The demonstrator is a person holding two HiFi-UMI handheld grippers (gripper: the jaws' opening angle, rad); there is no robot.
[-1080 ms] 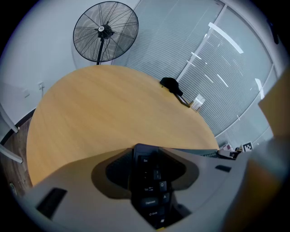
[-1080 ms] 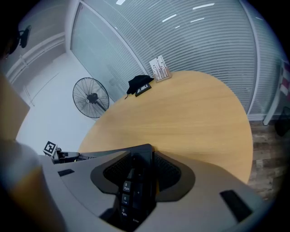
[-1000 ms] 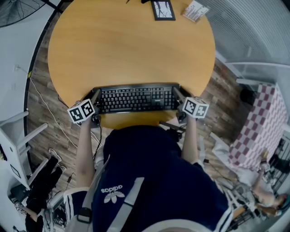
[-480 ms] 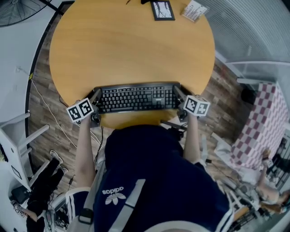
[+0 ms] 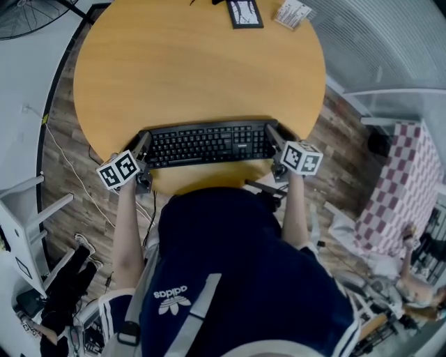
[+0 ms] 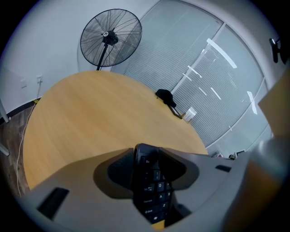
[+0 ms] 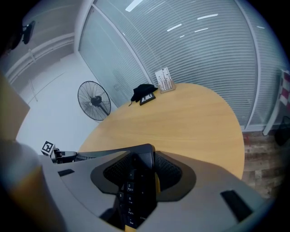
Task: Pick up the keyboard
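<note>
Your left gripper (image 5: 143, 144) pinches the left end of the black keyboard (image 5: 209, 143). Your right gripper (image 5: 273, 137) pinches its right end. The keyboard spans the near edge of the round wooden table (image 5: 195, 70). A picture frame (image 5: 240, 14) sits at the table's far edge.

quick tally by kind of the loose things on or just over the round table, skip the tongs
keyboard: 1
black frame: 1
white card: 1
total: 3
</note>
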